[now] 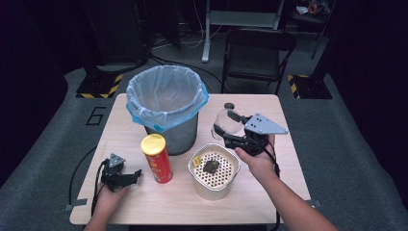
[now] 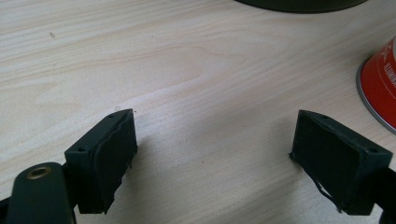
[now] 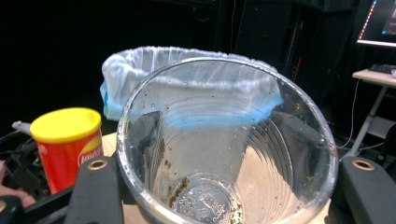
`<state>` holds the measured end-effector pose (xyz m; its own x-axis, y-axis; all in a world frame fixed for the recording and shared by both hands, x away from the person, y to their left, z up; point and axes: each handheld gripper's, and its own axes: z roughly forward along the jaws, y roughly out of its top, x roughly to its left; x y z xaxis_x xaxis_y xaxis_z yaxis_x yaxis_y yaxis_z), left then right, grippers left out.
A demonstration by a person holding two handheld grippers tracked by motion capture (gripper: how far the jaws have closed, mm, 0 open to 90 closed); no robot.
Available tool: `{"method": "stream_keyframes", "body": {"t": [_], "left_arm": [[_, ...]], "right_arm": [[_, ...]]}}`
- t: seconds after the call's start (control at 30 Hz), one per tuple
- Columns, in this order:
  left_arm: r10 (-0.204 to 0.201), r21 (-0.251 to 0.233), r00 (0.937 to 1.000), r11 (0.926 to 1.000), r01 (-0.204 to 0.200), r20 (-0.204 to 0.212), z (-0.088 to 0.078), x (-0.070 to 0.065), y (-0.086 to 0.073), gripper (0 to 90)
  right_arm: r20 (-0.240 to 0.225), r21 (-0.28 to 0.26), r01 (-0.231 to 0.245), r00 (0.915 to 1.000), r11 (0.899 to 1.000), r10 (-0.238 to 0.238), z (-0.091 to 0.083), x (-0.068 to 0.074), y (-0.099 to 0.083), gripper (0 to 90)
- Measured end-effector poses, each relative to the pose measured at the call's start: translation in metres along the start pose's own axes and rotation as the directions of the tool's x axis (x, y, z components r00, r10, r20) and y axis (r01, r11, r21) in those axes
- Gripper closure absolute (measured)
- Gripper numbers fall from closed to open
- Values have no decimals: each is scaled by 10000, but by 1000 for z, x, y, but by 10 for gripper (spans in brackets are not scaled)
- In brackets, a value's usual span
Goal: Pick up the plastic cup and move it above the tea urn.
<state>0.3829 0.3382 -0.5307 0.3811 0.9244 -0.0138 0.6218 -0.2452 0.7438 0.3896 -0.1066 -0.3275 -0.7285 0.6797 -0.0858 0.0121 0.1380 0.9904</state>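
From the high view, the right gripper [image 1: 230, 129] pinches a clear plastic cup [image 1: 226, 122] above the pale wood table [image 1: 144, 202], beside the perforated white strainer [image 1: 214, 171]. In the left gripper view the left gripper [image 2: 212, 154] has its jaws spread over bare wood grain. In the right gripper view the ribbed cup [image 3: 224, 144], speckled with dark residue, sits clamped before the lined bin [image 3: 140, 65] and the red chip can [image 3: 67, 144].

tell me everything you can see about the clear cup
The cup is clear ribbed plastic, wet inside, with dark specks and dregs stuck to its wall and bottom. The right tongs hold it by its sides, above the table between the bin and the strainer pot. In the high view it looks tipped, but blur hides which way its mouth faces.
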Motion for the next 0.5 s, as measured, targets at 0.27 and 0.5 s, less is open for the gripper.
{"method": "stream_keyframes", "body": {"t": [0.27, 0.5], "left_arm": [[28, -1, 10000, 10000, -28, -20, 0, 0, 0, 137], [-4, -3, 10000, 10000, 4, 4, 0, 0, 0, 137]], "right_arm": [[-242, -199, -32, 9997, 9998, 28, 10, -5, 19, 356], [-336, -25, 65, 9994, 10000, -66, 19, -9, 29, 357]]}}
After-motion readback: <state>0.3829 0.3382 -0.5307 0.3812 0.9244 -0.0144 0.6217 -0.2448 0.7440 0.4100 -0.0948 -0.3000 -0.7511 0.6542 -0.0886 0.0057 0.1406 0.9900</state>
